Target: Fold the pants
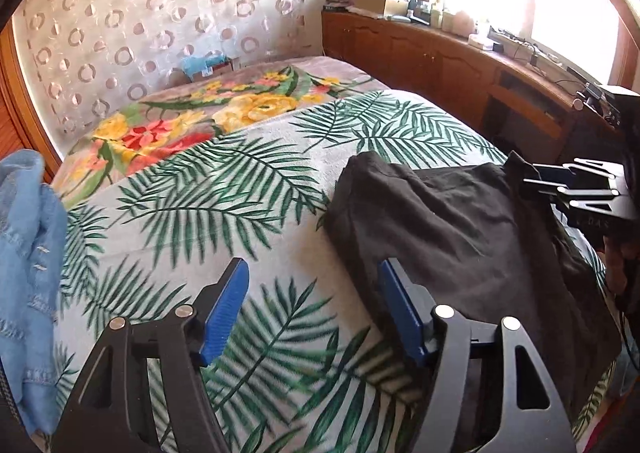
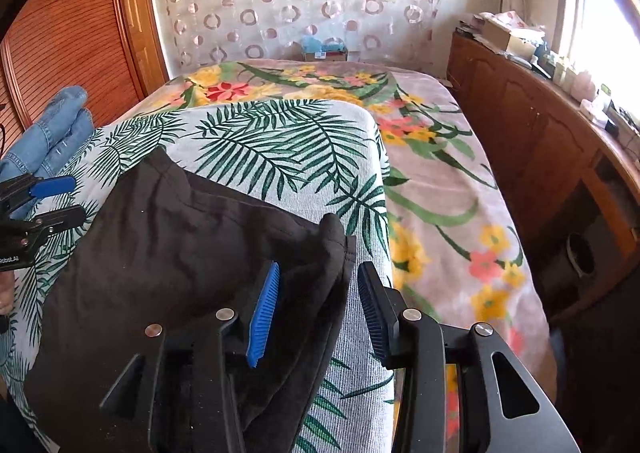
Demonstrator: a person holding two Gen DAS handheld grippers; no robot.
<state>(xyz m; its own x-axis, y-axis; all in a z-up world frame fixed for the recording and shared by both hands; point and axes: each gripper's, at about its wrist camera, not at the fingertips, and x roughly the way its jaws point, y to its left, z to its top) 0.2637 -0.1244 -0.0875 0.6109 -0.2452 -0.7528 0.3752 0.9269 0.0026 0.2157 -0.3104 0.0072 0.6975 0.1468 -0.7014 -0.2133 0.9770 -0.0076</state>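
Observation:
Black pants lie folded on the palm-leaf blanket on the bed. My left gripper is open and empty at the pants' left edge, its right finger by the cloth. My right gripper is open, and a raised fold at the right corner of the pants stands between its blue pads without being pinched. The right gripper shows in the left wrist view at the far right. The left gripper shows in the right wrist view at the far left.
Blue jeans lie bunched at the bed's left side, also in the right wrist view. A floral blanket covers the far and right part of the bed. A wooden cabinet with clutter runs along the right under the window.

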